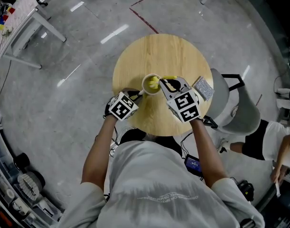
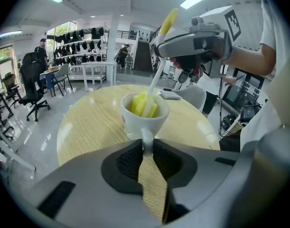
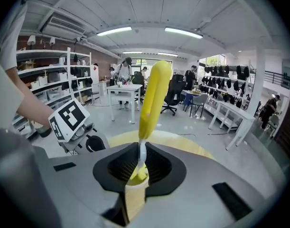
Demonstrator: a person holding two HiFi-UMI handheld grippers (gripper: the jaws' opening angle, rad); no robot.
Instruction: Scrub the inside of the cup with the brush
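A white cup [image 2: 144, 116] stands upright near the middle of the round wooden table [image 1: 163, 56]. My left gripper [image 2: 147, 148] is shut on the cup's handle [image 2: 147, 139], at the cup's near side. The brush [image 2: 154, 87] has a yellow handle and a yellow and white head that sits inside the cup [image 1: 152, 83]. My right gripper [image 3: 140, 163] is shut on the brush's white stem [image 3: 142, 153], with the yellow handle [image 3: 153, 99] sticking up past the jaws. In the head view the right gripper [image 1: 169, 86] hangs just right of the cup.
A small flat keypad-like object [image 1: 203, 88] lies at the table's right edge. A grey chair [image 1: 230, 106] stands to the right of the table, and a person sits beyond it [image 1: 273, 144]. White tables and office chairs stand further off across the room.
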